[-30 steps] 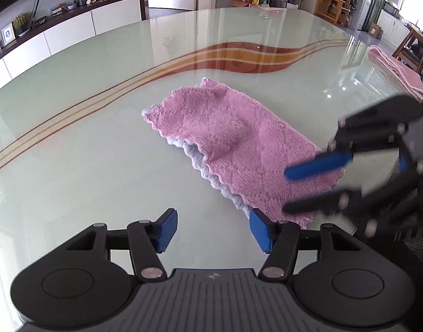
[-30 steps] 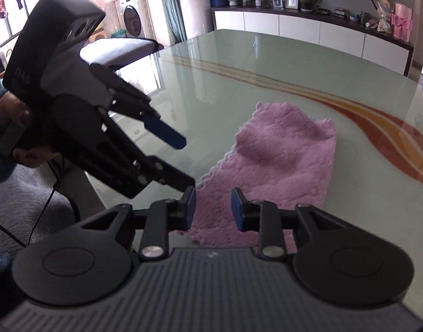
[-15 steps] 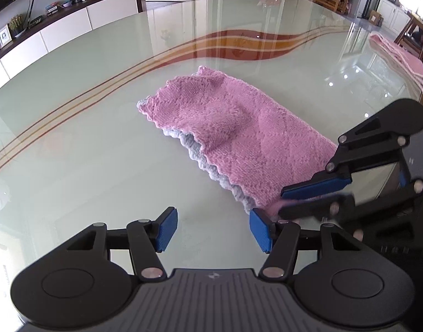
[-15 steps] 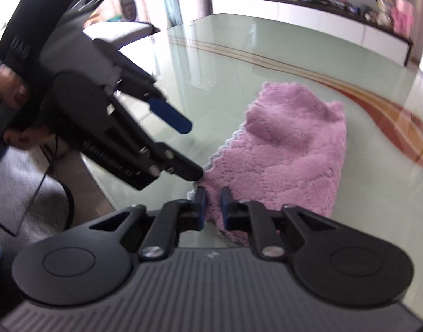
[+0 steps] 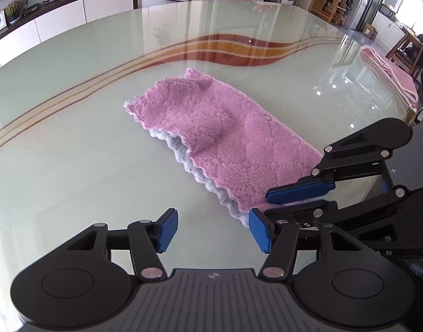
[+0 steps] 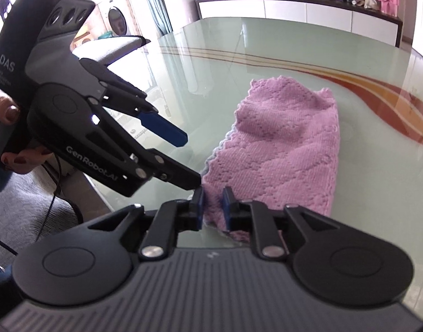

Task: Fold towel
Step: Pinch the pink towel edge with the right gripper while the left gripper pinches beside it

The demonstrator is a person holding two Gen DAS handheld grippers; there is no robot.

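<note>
The right gripper point(image 6: 213, 207) has its two blue pads drawn close, with the near corner of a pink towel point(image 6: 283, 149) between them. Its jaws closed tight and have just eased apart a little, and the cloth fills the narrow gap; the pads seem to be pinching it. In the left wrist view the same gripper point(image 5: 262, 203) comes in from the right, one blue finger point(image 5: 300, 192) lying over the towel's corner and the other beneath it, close to the glass.

The left gripper point(image 5: 213, 231) hovers just beside that corner with its jaws about half open and nothing between them; they have just narrowed slightly. Its right pad sits near the towel's pale edge, and whether it touches the cloth cannot be told. In the right wrist view the left gripper point(image 6: 190, 163) points down and toward the towel, its lower fingertip right at the scalloped edge. A person's hand point(image 6: 9, 127) grips its black handle at the left edge of that view.

The towel point(image 5: 219, 135) lies folded in a long strip on a glass table point(image 5: 73, 149), pink side up, with a pale blue-grey underside peeking out along the near long edge. A red and gold wavy band point(image 5: 233, 51) runs across the tabletop beyond it. A second pink cloth point(image 5: 388, 74) rests near the table's far right edge.
</note>
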